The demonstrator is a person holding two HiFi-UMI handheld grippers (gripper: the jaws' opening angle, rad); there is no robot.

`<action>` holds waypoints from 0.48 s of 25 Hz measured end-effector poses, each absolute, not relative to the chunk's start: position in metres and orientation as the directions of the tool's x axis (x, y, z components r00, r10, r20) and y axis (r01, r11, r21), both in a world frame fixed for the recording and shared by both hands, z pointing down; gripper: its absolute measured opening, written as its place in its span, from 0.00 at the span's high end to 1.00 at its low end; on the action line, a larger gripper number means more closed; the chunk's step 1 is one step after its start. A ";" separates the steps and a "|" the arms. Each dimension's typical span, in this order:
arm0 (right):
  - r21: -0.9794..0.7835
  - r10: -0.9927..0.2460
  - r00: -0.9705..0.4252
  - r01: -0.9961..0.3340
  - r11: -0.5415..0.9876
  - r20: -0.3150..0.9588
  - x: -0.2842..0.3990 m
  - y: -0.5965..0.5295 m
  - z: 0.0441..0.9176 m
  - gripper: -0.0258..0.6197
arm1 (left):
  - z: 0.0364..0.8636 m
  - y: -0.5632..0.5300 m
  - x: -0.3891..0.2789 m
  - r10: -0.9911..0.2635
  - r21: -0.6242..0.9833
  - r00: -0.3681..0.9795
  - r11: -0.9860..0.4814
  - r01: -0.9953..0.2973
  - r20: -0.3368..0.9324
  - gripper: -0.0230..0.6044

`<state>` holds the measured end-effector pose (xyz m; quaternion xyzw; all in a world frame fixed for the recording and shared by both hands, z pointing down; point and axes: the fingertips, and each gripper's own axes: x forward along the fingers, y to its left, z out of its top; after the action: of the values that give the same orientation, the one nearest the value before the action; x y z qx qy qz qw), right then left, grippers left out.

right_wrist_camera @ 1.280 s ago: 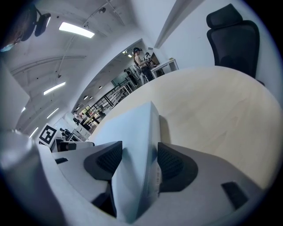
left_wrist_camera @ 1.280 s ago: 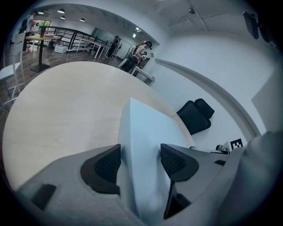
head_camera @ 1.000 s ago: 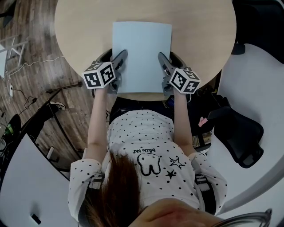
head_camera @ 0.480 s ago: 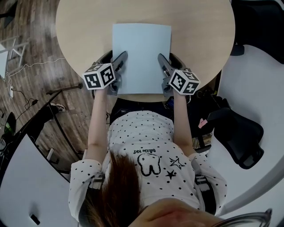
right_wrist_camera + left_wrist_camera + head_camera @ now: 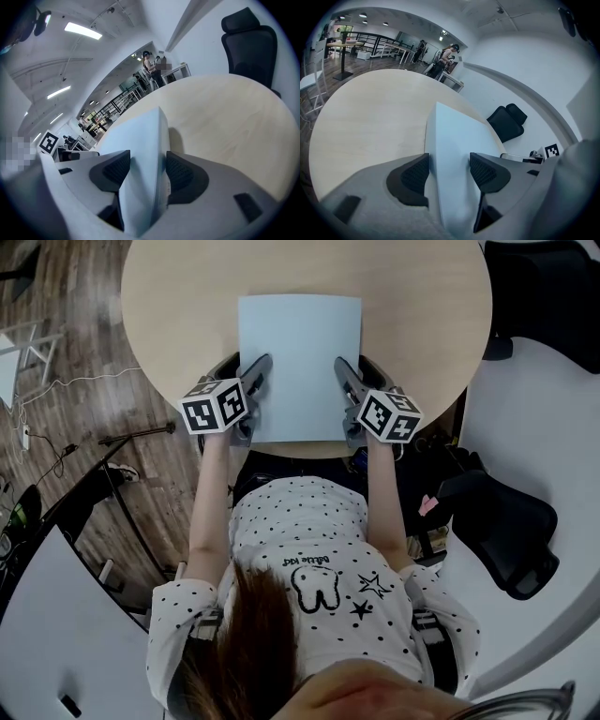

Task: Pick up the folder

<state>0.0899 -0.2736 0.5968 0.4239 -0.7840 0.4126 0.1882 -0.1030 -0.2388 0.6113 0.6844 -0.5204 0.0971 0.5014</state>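
A pale blue folder [image 5: 300,352] lies flat on the round light-wood table [image 5: 422,324], its long sides running away from the person and its near short edge just inside the table's near rim; the left gripper [image 5: 246,371] sits at the folder's near left corner and the right gripper [image 5: 356,371] at its near right corner, so the folder lies between the two, each gripper reaching in from the person's side; in the head view one dark finger of each gripper rests over the blue sheet while the other stands just outside its long edge; in the left gripper view the jaws of the left gripper [image 5: 449,171] stand apart, straddling the folder's [image 5: 454,140] left edge, the outer pad right at that edge and the inner pad over the blue surface, with the bare table [image 5: 370,122] spreading to the left; in the right gripper view the jaws of the right gripper [image 5: 148,171] likewise stand apart around the folder's [image 5: 140,136] right edge, the sheet filling the gap between the pads and its edge casting a narrow shadow on the table [image 5: 225,117]; neither pair has closed down flat on the sheet; a black office chair [image 5: 497,521] stands off to the person's right, well apart from the table.
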 end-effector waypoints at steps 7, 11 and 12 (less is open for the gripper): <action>-0.476 -0.533 -0.571 -0.819 0.320 0.624 0.094 -0.274 0.584 0.59 | 0.598 -0.239 -0.098 -0.633 0.577 0.435 0.023 -0.816 0.640 0.52; -0.466 -0.550 -0.574 -0.818 0.339 0.607 0.095 -0.276 0.573 0.59 | 0.587 -0.239 -0.097 -0.650 0.568 0.428 0.007 -0.823 0.628 0.52; -0.463 -0.554 -0.574 -0.817 0.343 0.603 0.094 -0.276 0.570 0.59 | 0.585 -0.240 -0.097 -0.654 0.566 0.427 0.003 -0.824 0.625 0.52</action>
<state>0.0945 -0.2764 0.5703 0.4279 -0.8009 0.3815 0.1727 -0.0973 -0.2396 0.5847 0.7002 -0.5277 0.0903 0.4723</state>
